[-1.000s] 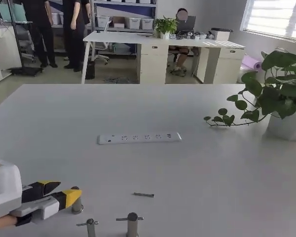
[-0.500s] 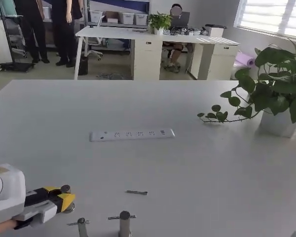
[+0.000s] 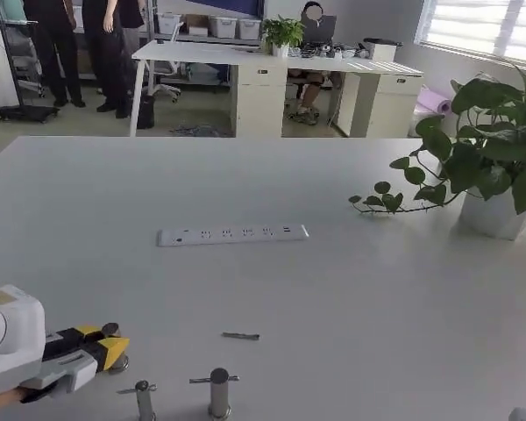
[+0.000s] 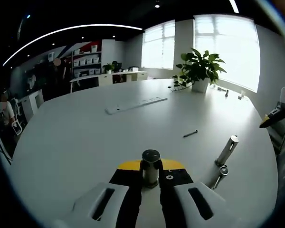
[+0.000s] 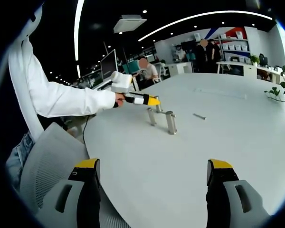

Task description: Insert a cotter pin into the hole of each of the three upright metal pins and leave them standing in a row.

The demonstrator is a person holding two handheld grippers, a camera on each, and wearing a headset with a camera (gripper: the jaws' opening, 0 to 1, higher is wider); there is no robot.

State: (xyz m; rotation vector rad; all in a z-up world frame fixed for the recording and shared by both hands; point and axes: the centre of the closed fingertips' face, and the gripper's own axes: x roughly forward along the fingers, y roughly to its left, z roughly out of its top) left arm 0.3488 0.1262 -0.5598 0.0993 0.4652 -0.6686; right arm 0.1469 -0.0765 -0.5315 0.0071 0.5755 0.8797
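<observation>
My left gripper (image 3: 108, 344) sits low at the table's front left, shut on an upright metal pin (image 3: 112, 331). In the left gripper view that pin (image 4: 150, 167) stands clamped between the black jaw tips of the left gripper (image 4: 150, 176), and I see no cotter pin in it. Two more upright pins (image 3: 143, 395) (image 3: 218, 390) stand to its right, each with a cotter pin across its top. A loose cotter pin (image 3: 241, 336) lies flat on the table beyond them. My right gripper (image 5: 154, 167) hovers open off the table's side, holding nothing, well away from the pins (image 5: 171, 122).
A white power strip (image 3: 232, 234) lies mid-table. A potted plant (image 3: 495, 180) stands at the right edge with a vine trailing onto the white table (image 3: 351, 289). People stand and sit around desks in the background. A white-sleeved arm (image 5: 61, 99) holds the left gripper.
The left gripper's jaws, apart beside the leftmost pin a second ago, have come together on it. The head camera has shifted, sliding the scene down and left.
</observation>
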